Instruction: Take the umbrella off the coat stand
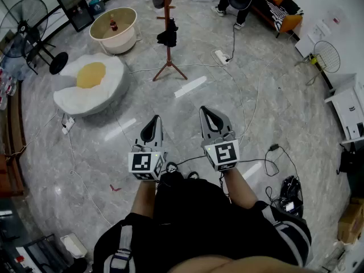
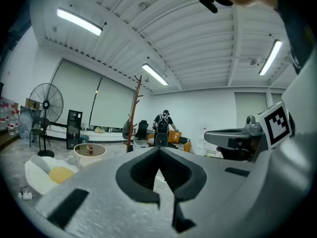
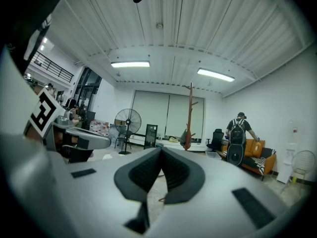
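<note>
Jaws pressed together and empty on our left gripper (image 1: 152, 125) and right gripper (image 1: 210, 117), umbrella (image 1: 168, 36) hanging on the far stand (image 1: 166, 58), we risk tripping over floor cables (image 1: 273, 148).

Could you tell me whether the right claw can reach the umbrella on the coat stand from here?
Probably not: the umbrella hangs on the coat stand, far across the floor from the shut right claw. Walking closer should fix that.

Bright, even indoor light falls from long ceiling strip lights (image 2: 79, 22). The polished floor (image 1: 267, 95) shows white glare streaks and only soft shadows. All views bow outward at their edges; both gripper views darken toward the corners.
</note>
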The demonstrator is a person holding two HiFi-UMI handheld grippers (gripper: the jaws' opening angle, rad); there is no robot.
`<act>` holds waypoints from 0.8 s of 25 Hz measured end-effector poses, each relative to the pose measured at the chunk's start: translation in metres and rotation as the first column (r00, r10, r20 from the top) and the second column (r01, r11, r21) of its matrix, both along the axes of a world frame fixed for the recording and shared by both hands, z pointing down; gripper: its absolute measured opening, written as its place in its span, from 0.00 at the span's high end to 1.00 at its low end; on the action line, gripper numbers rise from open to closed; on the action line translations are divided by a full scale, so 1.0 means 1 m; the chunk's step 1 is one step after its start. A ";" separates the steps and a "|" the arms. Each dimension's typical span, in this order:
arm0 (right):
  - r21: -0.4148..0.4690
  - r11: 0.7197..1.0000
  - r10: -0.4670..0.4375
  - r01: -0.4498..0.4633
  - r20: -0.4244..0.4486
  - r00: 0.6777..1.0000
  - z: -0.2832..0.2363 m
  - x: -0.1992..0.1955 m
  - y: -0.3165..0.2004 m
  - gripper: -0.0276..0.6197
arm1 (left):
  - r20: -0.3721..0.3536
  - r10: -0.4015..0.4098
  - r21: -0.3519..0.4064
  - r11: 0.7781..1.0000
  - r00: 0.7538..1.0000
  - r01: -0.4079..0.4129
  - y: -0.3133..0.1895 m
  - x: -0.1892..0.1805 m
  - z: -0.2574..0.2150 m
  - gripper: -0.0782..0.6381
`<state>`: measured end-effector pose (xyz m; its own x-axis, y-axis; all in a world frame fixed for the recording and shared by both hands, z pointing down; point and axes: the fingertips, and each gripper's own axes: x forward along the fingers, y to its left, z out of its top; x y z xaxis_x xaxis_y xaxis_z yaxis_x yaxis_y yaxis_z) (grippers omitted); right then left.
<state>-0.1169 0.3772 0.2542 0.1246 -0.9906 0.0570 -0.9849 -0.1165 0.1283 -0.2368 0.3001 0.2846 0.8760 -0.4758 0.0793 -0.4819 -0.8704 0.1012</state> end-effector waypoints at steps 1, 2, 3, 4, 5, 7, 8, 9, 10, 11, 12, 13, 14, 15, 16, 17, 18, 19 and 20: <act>-0.003 1.000 0.002 -0.002 0.005 1.000 0.002 0.004 0.010 0.95 | 0.002 -0.001 -0.006 1.000 1.000 0.001 0.010 0.005 0.002 0.90; -0.007 1.000 0.004 -0.004 0.012 1.000 0.004 0.009 0.021 0.95 | 0.003 -0.002 -0.013 1.000 1.000 0.002 0.019 0.010 0.004 0.90; -0.011 1.000 0.007 -0.007 0.022 1.000 0.007 0.014 0.031 0.95 | 0.004 -0.001 -0.021 1.000 1.000 0.001 0.029 0.014 0.006 0.90; -0.015 1.000 0.010 -0.009 0.035 0.999 0.011 0.018 0.041 0.95 | 0.007 0.000 -0.027 1.000 1.000 0.000 0.039 0.018 0.008 0.90; -0.018 1.000 0.007 -0.006 0.047 0.999 0.015 0.020 0.050 0.95 | 0.012 0.002 -0.032 0.999 1.000 -0.002 0.049 0.020 0.011 0.90; -0.015 1.000 -0.010 0.011 0.054 0.998 0.021 0.022 0.069 0.95 | 0.025 0.005 -0.030 1.000 1.000 -0.005 0.067 0.023 0.015 0.90; -0.011 1.000 -0.016 0.016 0.046 0.999 0.024 0.025 0.077 0.95 | 0.030 0.007 -0.025 1.000 1.000 -0.007 0.074 0.025 0.017 0.90; -0.011 1.000 -0.016 0.016 0.033 0.999 0.027 0.028 0.084 0.95 | 0.035 0.008 -0.022 1.000 0.999 -0.007 0.080 0.028 0.019 0.90; -0.016 1.000 -0.017 0.018 0.025 1.000 0.032 0.032 0.089 0.95 | 0.041 0.006 -0.023 1.000 0.999 -0.005 0.085 0.031 0.023 0.90; -0.023 0.999 -0.025 0.025 0.027 0.999 0.038 0.033 0.093 0.94 | 0.049 0.002 -0.027 1.000 0.999 -0.001 0.088 0.032 0.026 0.90; -0.029 0.999 -0.036 0.037 0.037 0.999 0.043 0.034 0.096 0.91 | 0.057 -0.001 -0.032 0.999 0.998 0.003 0.091 0.033 0.030 0.90; -0.034 0.998 -0.045 0.047 0.050 0.998 0.047 0.034 0.099 0.89 | 0.067 -0.005 -0.036 0.999 0.998 0.007 0.094 0.033 0.033 0.90; -0.037 0.998 -0.050 0.052 0.060 0.997 0.049 0.036 0.100 0.86 | 0.077 -0.007 -0.039 0.999 0.997 0.010 0.095 0.034 0.036 0.90; -0.039 0.998 -0.052 0.054 0.066 0.996 0.050 0.039 0.100 0.84 | 0.086 -0.009 -0.042 0.999 0.996 0.013 0.095 0.037 0.039 0.90; -0.043 0.998 -0.052 0.055 0.070 0.996 0.050 0.043 0.098 0.83 | 0.093 -0.009 -0.046 0.999 0.996 0.013 0.094 0.040 0.041 0.90; -0.047 0.997 -0.052 0.055 0.072 0.996 0.051 0.048 0.096 0.81 | 0.098 -0.008 -0.048 0.999 0.995 0.013 0.092 0.044 0.043 0.90; -0.052 0.997 -0.051 0.055 0.074 0.996 0.053 0.053 0.093 0.80 | 0.100 -0.008 -0.051 0.999 0.995 0.013 0.090 0.048 0.044 0.90; -0.055 0.997 -0.052 0.057 0.078 0.996 0.055 0.058 0.091 0.79 | 0.101 -0.009 -0.053 0.998 0.995 0.015 0.087 0.053 0.045 0.90; -0.059 0.996 -0.056 0.061 0.084 0.995 0.057 0.063 0.087 0.78 | 0.101 -0.012 -0.056 0.998 0.995 0.017 0.083 0.058 0.047 0.90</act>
